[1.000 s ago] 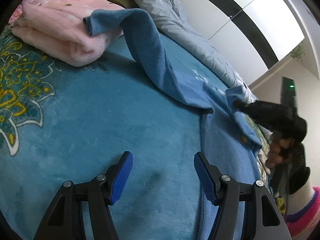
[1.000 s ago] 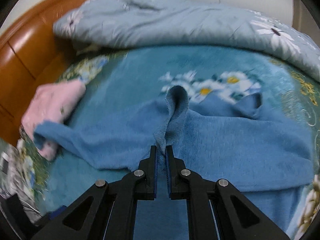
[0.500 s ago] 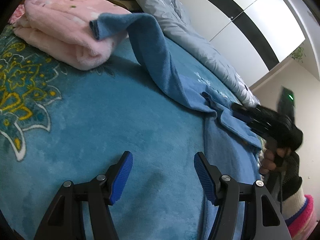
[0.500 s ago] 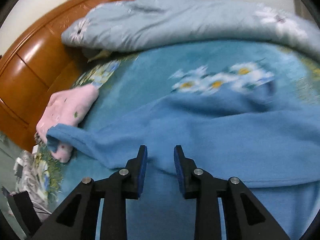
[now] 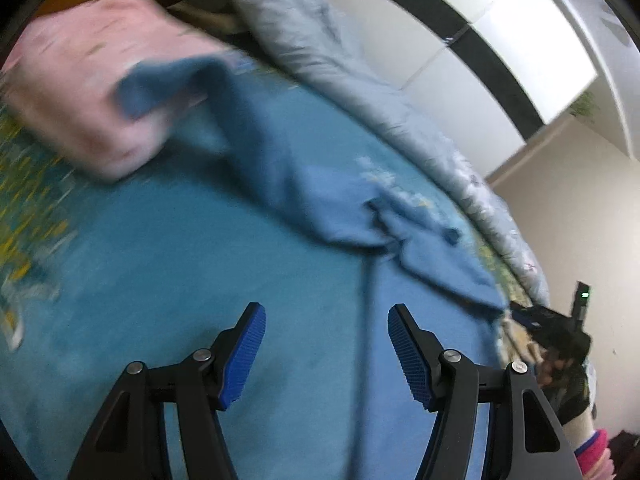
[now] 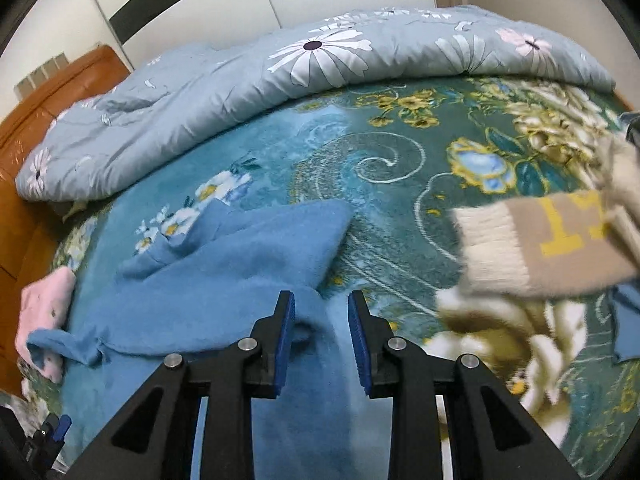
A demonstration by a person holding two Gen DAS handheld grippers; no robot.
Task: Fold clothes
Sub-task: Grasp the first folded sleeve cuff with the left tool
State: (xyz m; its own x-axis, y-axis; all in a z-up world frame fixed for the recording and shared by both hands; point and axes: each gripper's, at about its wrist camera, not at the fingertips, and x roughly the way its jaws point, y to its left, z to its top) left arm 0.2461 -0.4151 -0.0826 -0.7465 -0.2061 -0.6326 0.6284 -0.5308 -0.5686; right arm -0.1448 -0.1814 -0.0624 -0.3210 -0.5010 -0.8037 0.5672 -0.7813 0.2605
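Note:
A blue fleece garment (image 6: 240, 268) lies spread on the bed, one sleeve (image 5: 168, 80) draped over a folded pink garment (image 5: 88, 92). The same pink garment (image 6: 44, 312) shows at the left edge of the right wrist view. My left gripper (image 5: 324, 340) hovers open above the teal blanket, left of the garment's hem. Over the garment's right part my right gripper (image 6: 320, 336) is open, nothing between its fingers. In the left wrist view the right gripper (image 5: 540, 324) appears at the far right, held by a hand.
A beige knit garment with a yellow number (image 6: 560, 248) lies on the blanket at the right. A pale blue flowered duvet (image 6: 280, 72) is bunched along the far side. A wooden headboard (image 6: 48, 96) stands at the left. White cupboard doors (image 5: 500, 52) rise behind the bed.
My right gripper has opened, let go of the blue garment's fold and swung right, away from it. The fold now lies flat. The left gripper stayed open and shifted slightly.

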